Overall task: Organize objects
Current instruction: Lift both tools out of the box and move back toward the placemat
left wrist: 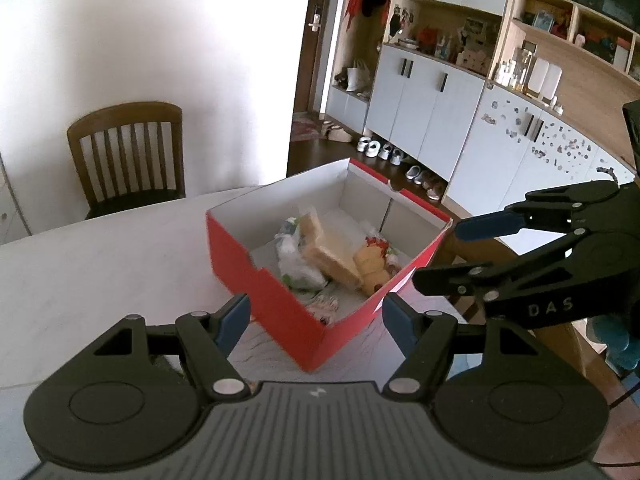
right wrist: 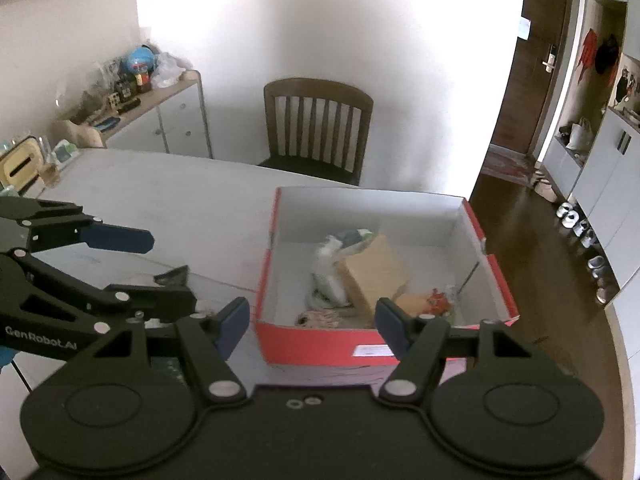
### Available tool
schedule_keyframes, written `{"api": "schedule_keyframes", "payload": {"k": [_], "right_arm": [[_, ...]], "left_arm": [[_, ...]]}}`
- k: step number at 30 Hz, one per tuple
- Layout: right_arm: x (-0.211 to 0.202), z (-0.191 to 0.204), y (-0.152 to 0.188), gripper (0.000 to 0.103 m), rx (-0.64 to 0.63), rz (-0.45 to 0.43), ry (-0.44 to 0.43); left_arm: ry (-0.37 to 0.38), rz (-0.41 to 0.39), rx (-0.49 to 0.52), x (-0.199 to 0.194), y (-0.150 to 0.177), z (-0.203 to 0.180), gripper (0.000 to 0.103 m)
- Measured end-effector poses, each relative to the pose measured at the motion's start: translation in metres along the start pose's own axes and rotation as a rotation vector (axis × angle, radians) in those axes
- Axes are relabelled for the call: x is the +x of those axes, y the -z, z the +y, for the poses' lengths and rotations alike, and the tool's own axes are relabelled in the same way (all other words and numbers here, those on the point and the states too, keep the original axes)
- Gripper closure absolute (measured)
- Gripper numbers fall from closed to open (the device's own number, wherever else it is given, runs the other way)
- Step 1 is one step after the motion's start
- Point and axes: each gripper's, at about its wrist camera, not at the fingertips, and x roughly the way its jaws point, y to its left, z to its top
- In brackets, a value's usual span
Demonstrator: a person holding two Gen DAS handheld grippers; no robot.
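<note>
The open red box point(right wrist: 320, 344) stands on the white tabletop point(right wrist: 160, 208) near its far edge, toward the right side; inside lie a tan cardboard piece point(right wrist: 376, 268), a crumpled plastic bag point(right wrist: 328, 276) and an orange plush toy point(right wrist: 420, 302). The left hand-held gripper point(left wrist: 316, 316) and the right hand-held gripper point(right wrist: 312, 320) both hover just before the box, jaws spread and released, grasping nothing; a wooden chair point(right wrist: 320, 124) stands beyond the tabletop's far edge.
</note>
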Motion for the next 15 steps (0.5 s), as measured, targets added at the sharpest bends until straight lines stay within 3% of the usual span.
{"api": "schedule_keyframes", "payload": {"k": [2, 15], "right_arm": [[-0.002, 0.008, 0.002, 0.027, 0.012, -0.005, -0.007], [0.010, 0.065, 0.020, 0.018, 0.089, 0.005, -0.050]], "left_arm": [[-0.008, -0.008, 0.001, -0.010, 0.005, 0.008, 0.020], [-0.061, 0.015, 0.031, -0.048, 0.058, 0.065, 0.019]]}}
